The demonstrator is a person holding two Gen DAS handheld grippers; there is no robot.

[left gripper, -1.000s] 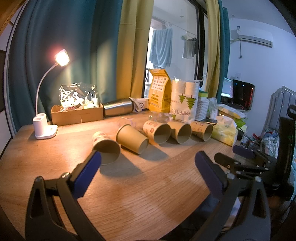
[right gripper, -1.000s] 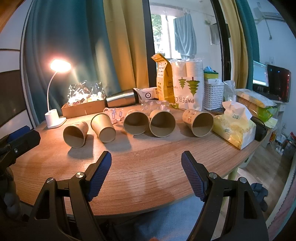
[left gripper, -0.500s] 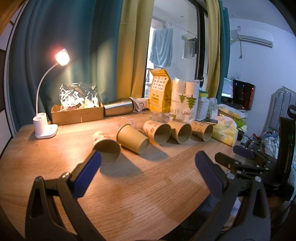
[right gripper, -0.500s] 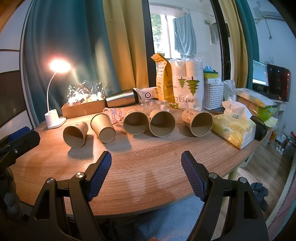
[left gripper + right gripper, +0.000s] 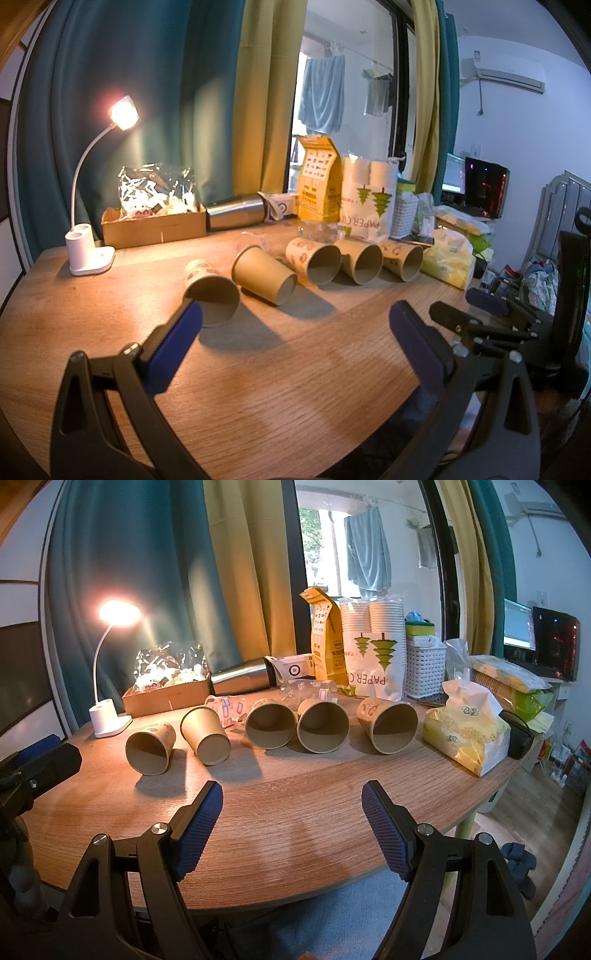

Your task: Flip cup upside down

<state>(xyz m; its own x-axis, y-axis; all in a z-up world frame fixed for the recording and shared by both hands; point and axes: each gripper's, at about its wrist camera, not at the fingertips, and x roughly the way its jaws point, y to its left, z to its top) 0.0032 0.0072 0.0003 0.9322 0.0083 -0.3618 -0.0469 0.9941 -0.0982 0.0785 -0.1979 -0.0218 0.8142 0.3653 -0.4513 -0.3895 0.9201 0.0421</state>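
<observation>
Several brown paper cups lie on their sides in a row on the wooden table, mouths toward me. The leftmost cup lies just beyond my left gripper's left finger. Further right lie a plain cup, two cups side by side, and the rightmost cup. My left gripper is open and empty above the table. My right gripper is open and empty near the front edge; it also shows in the left wrist view.
A lit white desk lamp stands at the back left beside a cardboard box. A steel flask, a yellow bag, a paper-cup pack and a white basket line the back. A tissue pack lies at right.
</observation>
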